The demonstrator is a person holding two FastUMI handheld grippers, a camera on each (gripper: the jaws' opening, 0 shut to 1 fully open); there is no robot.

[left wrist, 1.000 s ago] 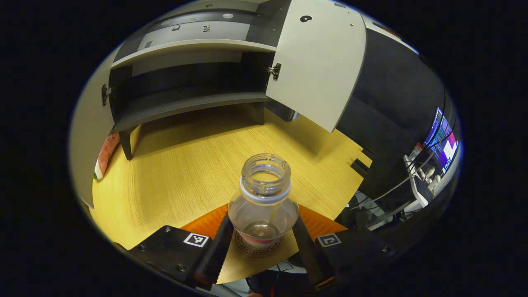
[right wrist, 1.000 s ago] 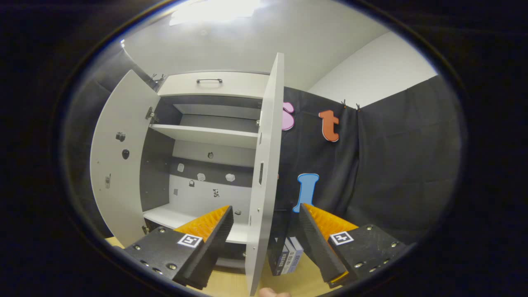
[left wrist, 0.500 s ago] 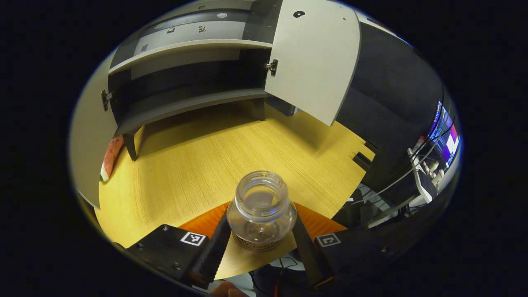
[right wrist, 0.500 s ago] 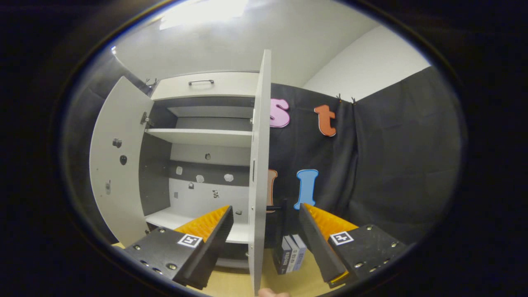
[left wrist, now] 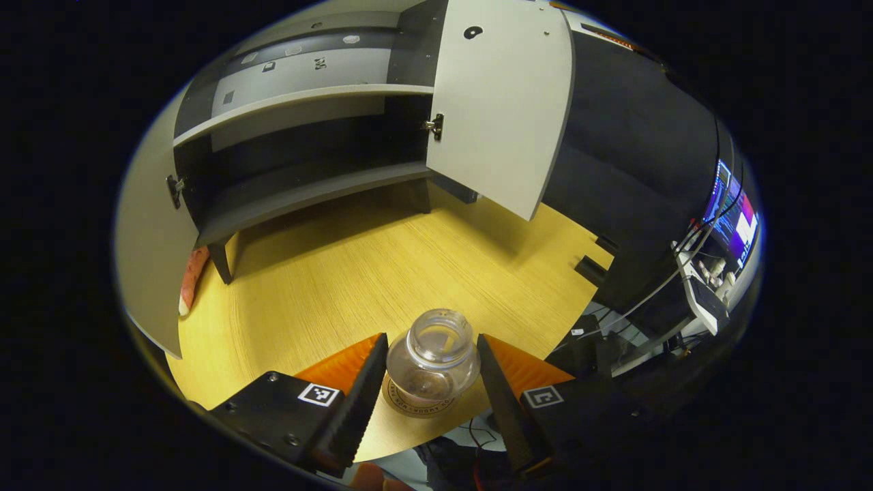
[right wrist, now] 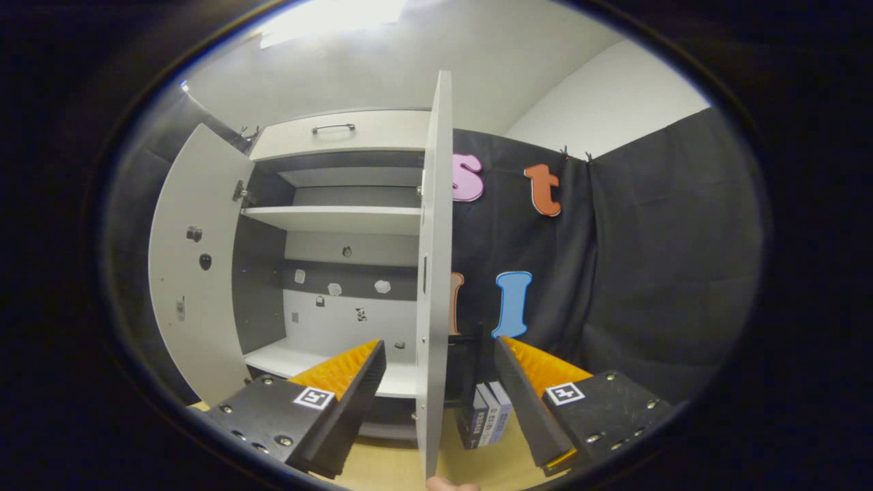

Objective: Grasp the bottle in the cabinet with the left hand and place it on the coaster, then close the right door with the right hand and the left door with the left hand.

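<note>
A clear, capless bottle [left wrist: 433, 354] stands upright on a round coaster [left wrist: 416, 408] at the table's near edge. My left gripper [left wrist: 431, 342] is open and straddles the bottle from above, a thin gap on either side. The grey cabinet [left wrist: 307, 191] stands behind with both doors swung out: the right door [left wrist: 501, 102] and the left door [left wrist: 146, 239]. In the right gripper view my right gripper [right wrist: 440, 344] is open in front of the right door's edge [right wrist: 434, 273], which lies farther off. The left door [right wrist: 198, 273] and bare shelves [right wrist: 334, 219] show there too.
The wooden table [left wrist: 375, 273] stretches between the bottle and the cabinet. A reddish object [left wrist: 193, 276] lies behind the left door. Some books [right wrist: 485, 419] stand right of the cabinet. A monitor with cables [left wrist: 730, 225] sits off the table's right side.
My left gripper let go of the bottle and lifted away, so the bottle now looks smaller and stands free on the coaster. The right gripper shifted only slightly before the door's edge.
</note>
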